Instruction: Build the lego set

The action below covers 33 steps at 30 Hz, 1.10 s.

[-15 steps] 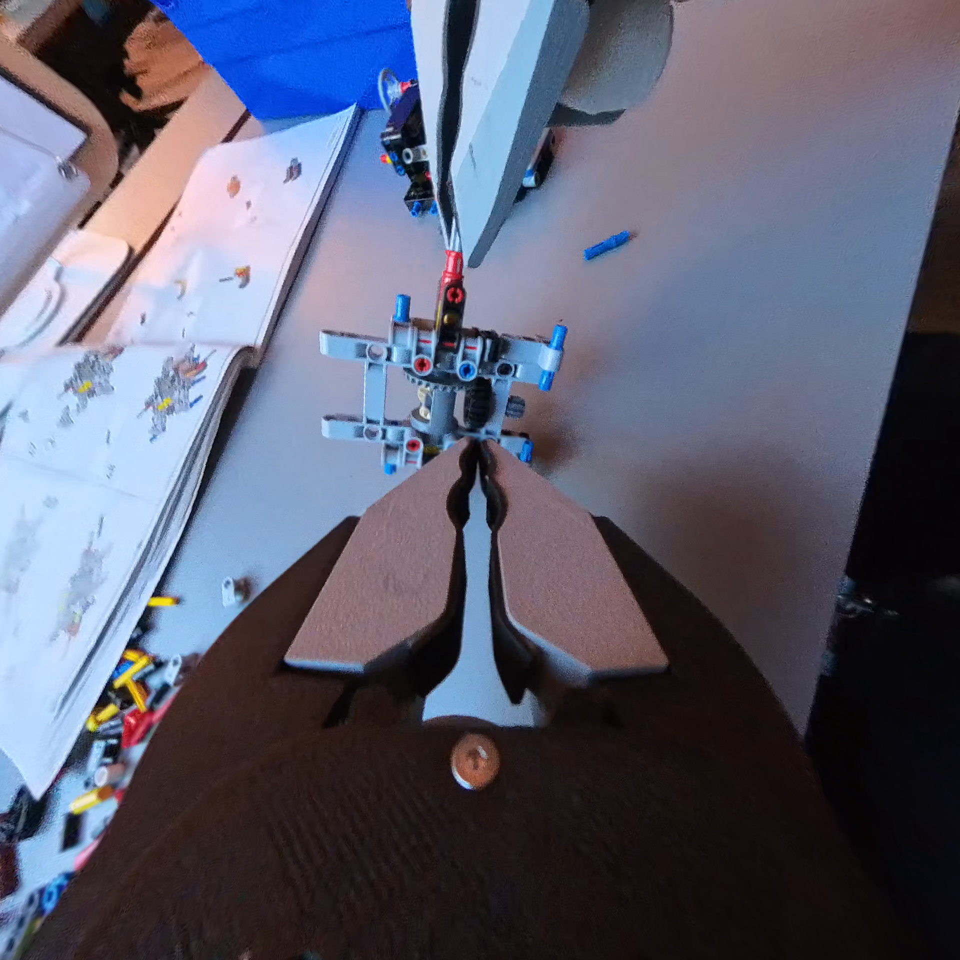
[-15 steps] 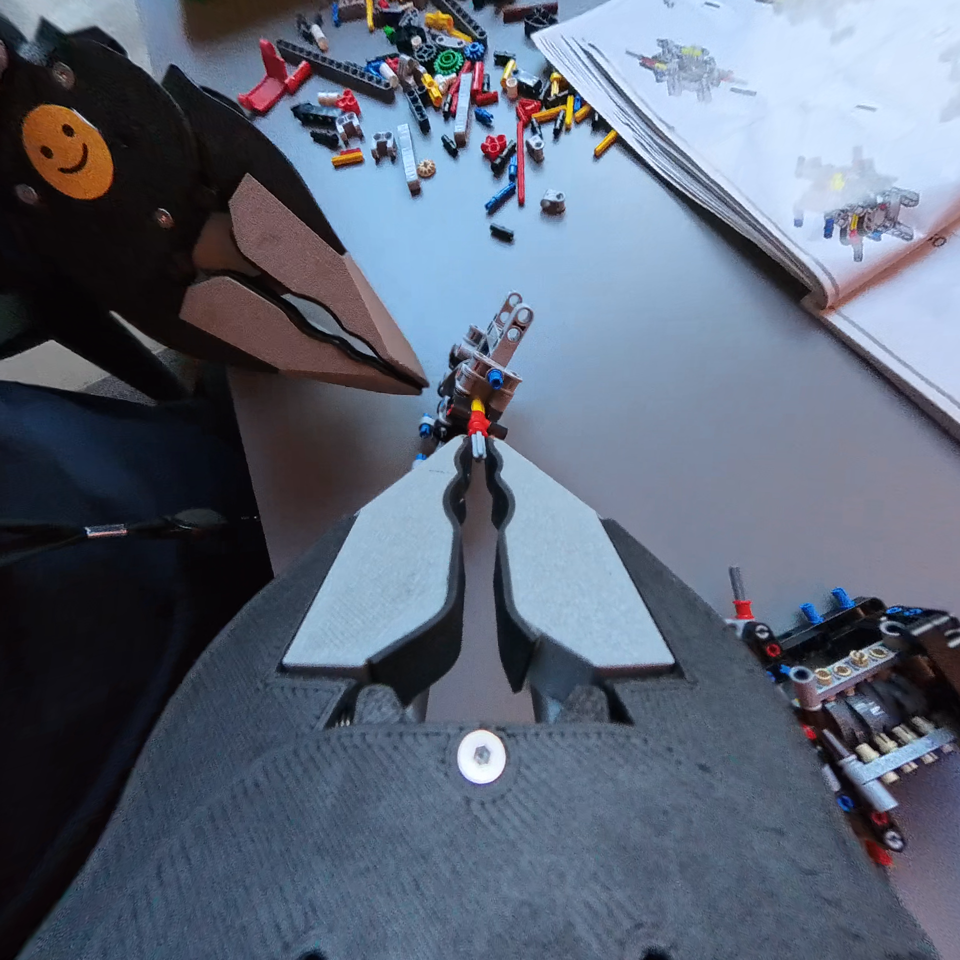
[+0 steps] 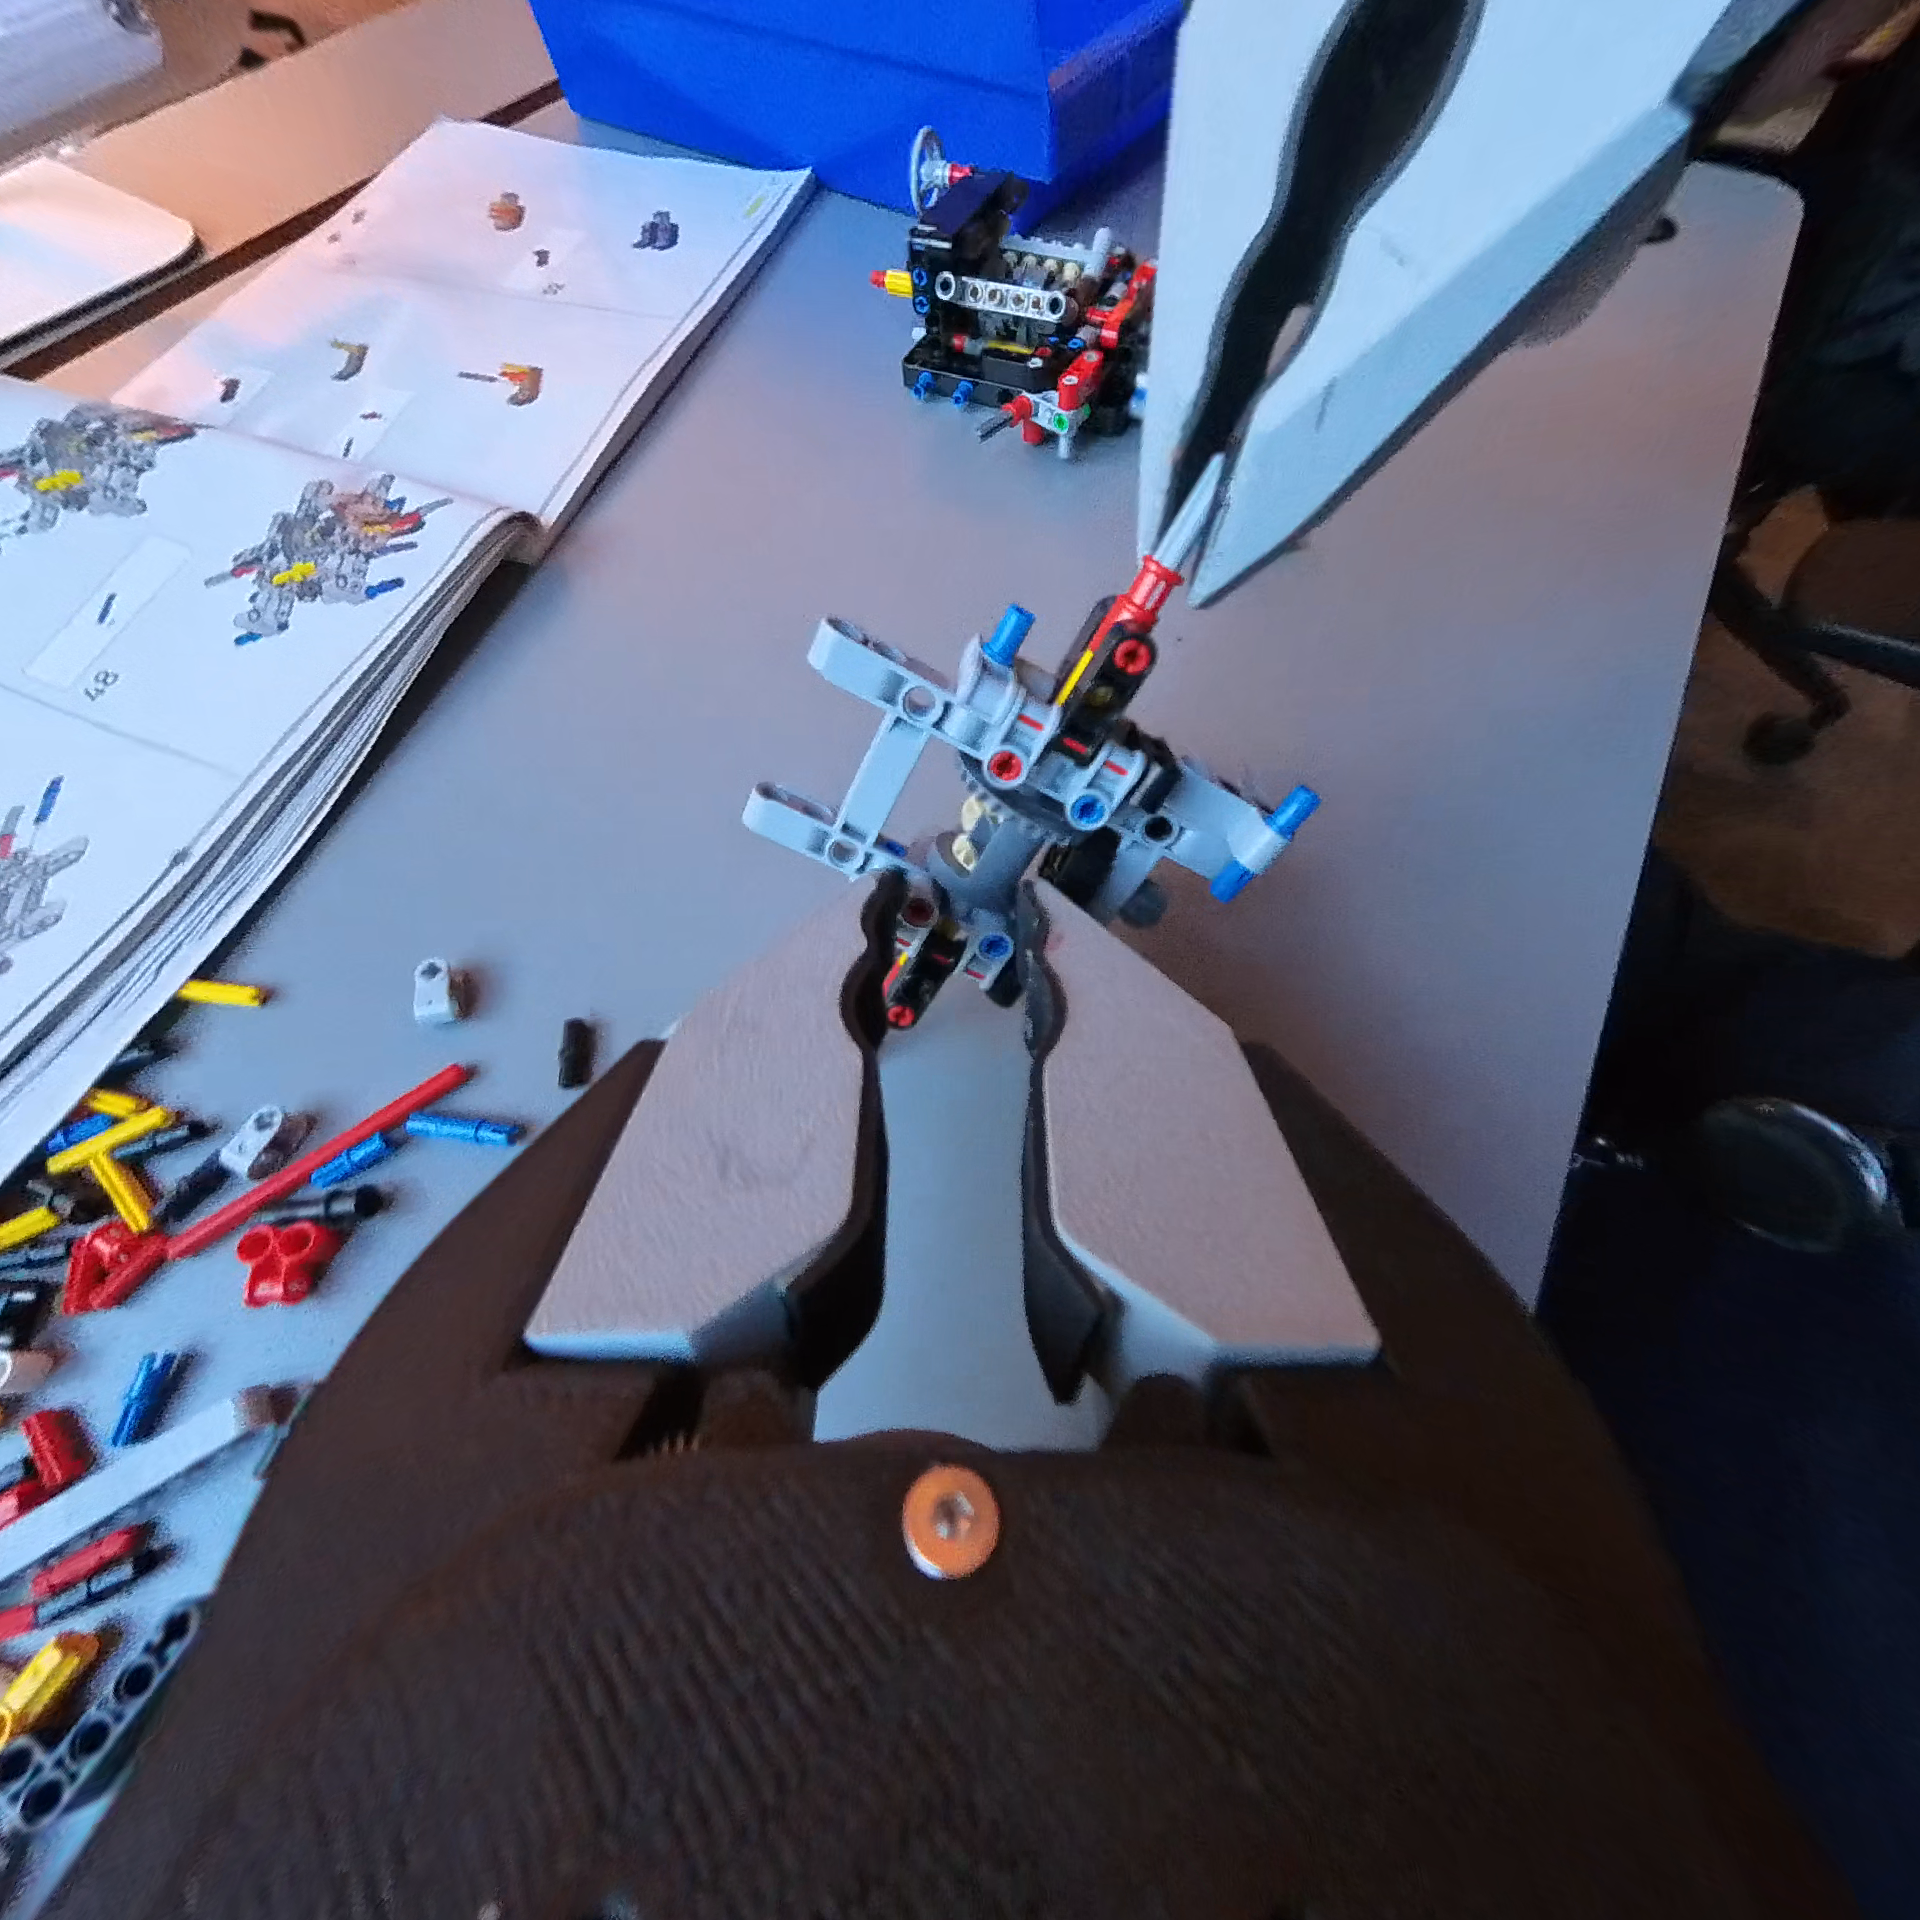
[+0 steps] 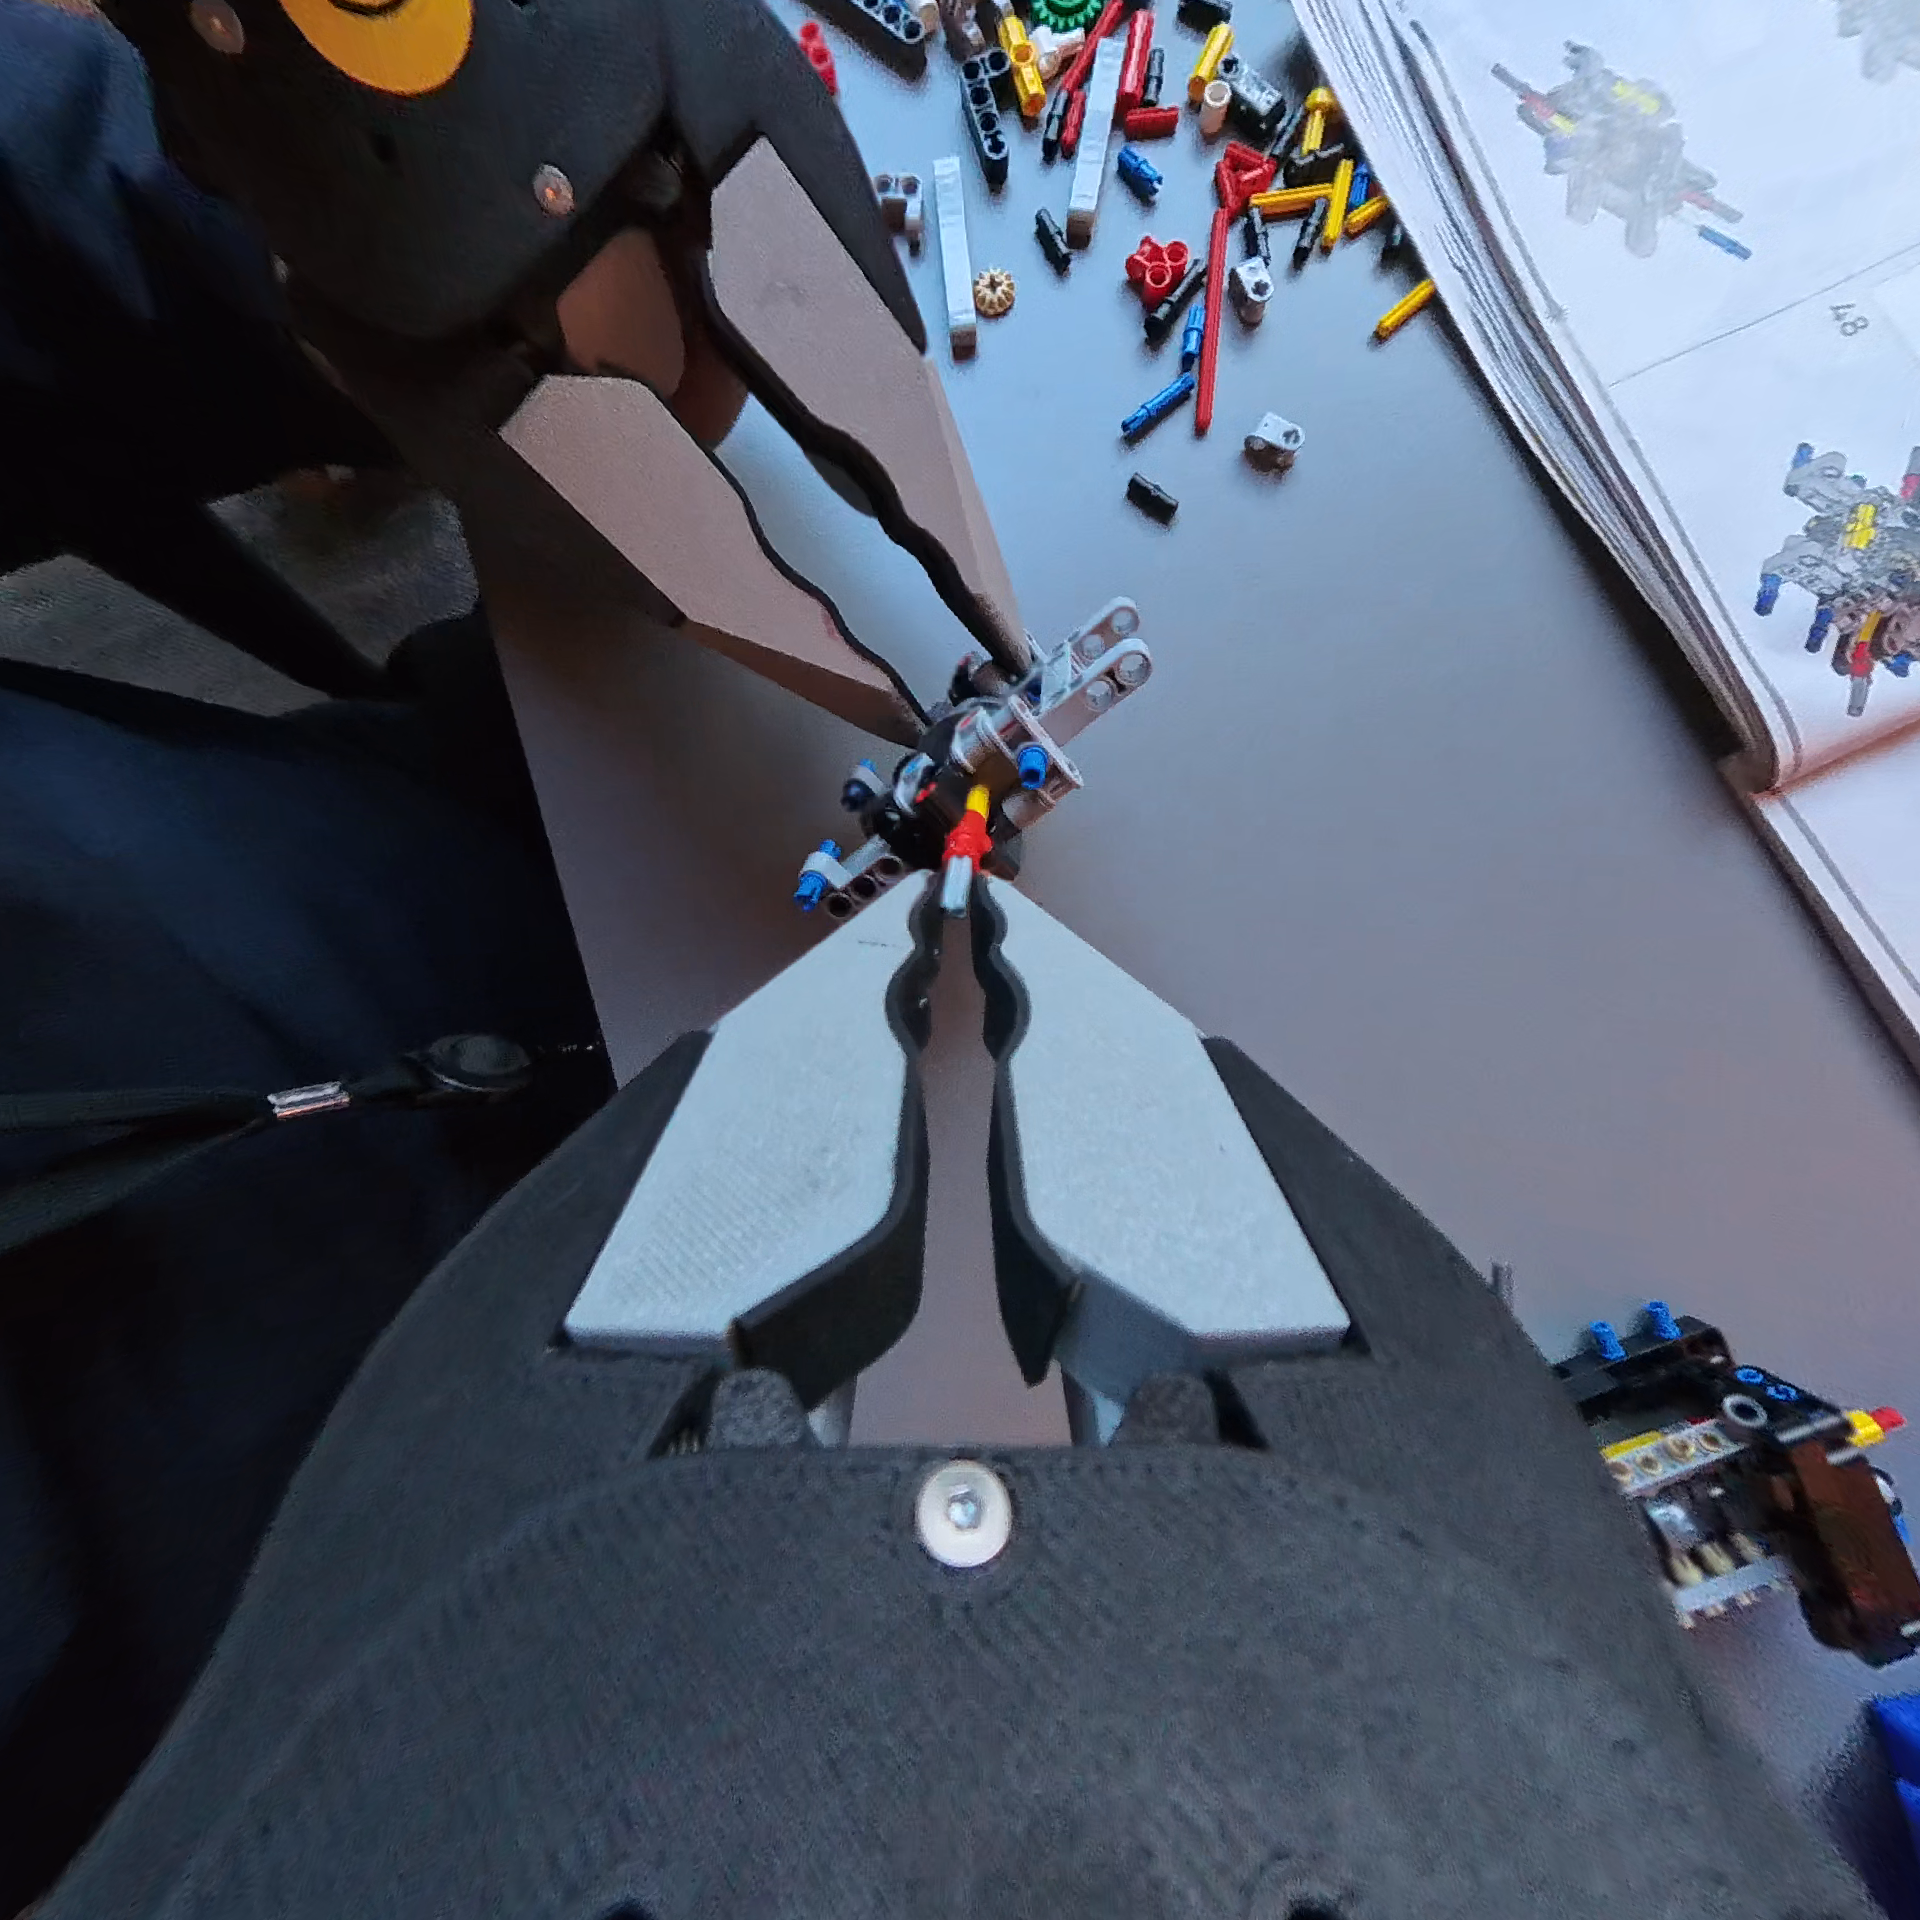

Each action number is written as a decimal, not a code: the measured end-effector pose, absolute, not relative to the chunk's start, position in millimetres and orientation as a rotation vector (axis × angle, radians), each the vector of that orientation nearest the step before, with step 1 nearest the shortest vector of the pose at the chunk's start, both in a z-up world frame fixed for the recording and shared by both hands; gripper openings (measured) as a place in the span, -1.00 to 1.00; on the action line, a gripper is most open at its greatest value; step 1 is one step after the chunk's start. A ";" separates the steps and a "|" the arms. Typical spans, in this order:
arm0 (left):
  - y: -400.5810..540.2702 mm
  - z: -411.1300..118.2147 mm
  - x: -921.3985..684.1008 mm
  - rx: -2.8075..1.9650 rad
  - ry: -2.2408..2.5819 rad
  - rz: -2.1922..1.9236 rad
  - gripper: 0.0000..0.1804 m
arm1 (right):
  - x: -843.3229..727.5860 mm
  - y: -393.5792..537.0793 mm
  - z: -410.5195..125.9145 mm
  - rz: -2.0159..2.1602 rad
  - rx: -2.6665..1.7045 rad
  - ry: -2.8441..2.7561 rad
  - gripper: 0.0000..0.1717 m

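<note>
1. Grey tabletop fills both views, with an open instruction booklet lying along one side and a blue box standing at the far end.
2. Loose building pieces in red, yellow, blue and black are scattered on the table beside the booklet, among them a long red axle and a small black pin lying apart from the heap.
3. A larger black-and-red built block stands on the table in front of the blue box, well apart from both grippers.
4. A small grey assembly of light-grey beams, blue pins and a dark gear section is held between the two grippers, tilted, above the tabletop.
5. The left gripper, with tan fingers on a dark body, is closed on the lower end of the small grey assembly; that end, with its red and blue pins, is seen lodged between the two fingertips, which stand a little apart around it.
6. The right gripper, with light-grey fingers, is closed almost fully on a thin grey axle that projects from the assembly past a red bush and a yellow piece.
7. In the left wrist view the right gripper is seen coming down from the upper right, its fingertips pinching the same axle just above the red bush.
8. Dark blue clothing of the person is seen at the table's edge in the right wrist view.
</note>
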<state>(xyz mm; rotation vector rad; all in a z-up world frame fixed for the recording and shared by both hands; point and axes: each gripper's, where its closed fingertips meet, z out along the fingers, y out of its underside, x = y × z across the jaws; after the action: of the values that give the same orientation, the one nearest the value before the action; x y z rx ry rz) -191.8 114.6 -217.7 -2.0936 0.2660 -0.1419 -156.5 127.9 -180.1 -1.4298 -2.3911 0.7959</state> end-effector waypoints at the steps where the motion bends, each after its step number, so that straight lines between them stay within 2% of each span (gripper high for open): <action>1: 112.4 -217.6 -193.8 -2.086 0.255 -0.156 -0.78 | -158.3 127.2 -180.8 0.781 -1.429 -2.395 -0.99; 5: 113.3 -211.1 -189.3 -2.046 0.224 -0.274 -0.81 | -162.4 122.7 -167.7 0.768 -1.423 -2.386 -0.98; 7: 117.2 -202.5 -177.1 -1.983 0.276 -0.343 -0.89 | -163.6 121.5 -155.5 0.754 -1.392 -2.362 -0.98; 10: 124.0 -215.6 -186.3 -2.068 0.290 -0.258 -0.80 | -162.7 116.8 -150.5 0.705 -1.377 -2.382 -1.00; 13: 113.0 -234.2 -187.6 -2.192 0.330 -0.290 -0.67 | -165.9 104.0 -158.7 0.659 -1.342 -2.437 -1.00; 21: 65.6 -249.5 -237.6 -2.297 0.179 -0.202 -0.74 | -191.6 95.5 -201.0 0.623 -1.354 -2.522 -1.00; 27: 47.4 -252.0 -221.7 -2.304 0.187 -0.296 -0.73 | -166.1 145.7 -215.3 0.784 -1.497 -2.398 -1.00; 33: 61.1 -253.1 -173.8 -2.297 0.342 -0.323 -0.68 | -134.5 175.2 -231.5 1.056 -1.583 -2.286 -0.78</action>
<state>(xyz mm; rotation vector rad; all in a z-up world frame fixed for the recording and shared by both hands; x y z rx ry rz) -173.8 61.1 -253.1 -2.2970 0.3417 -0.3231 -134.5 175.2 -231.5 -1.5827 -2.2863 1.0562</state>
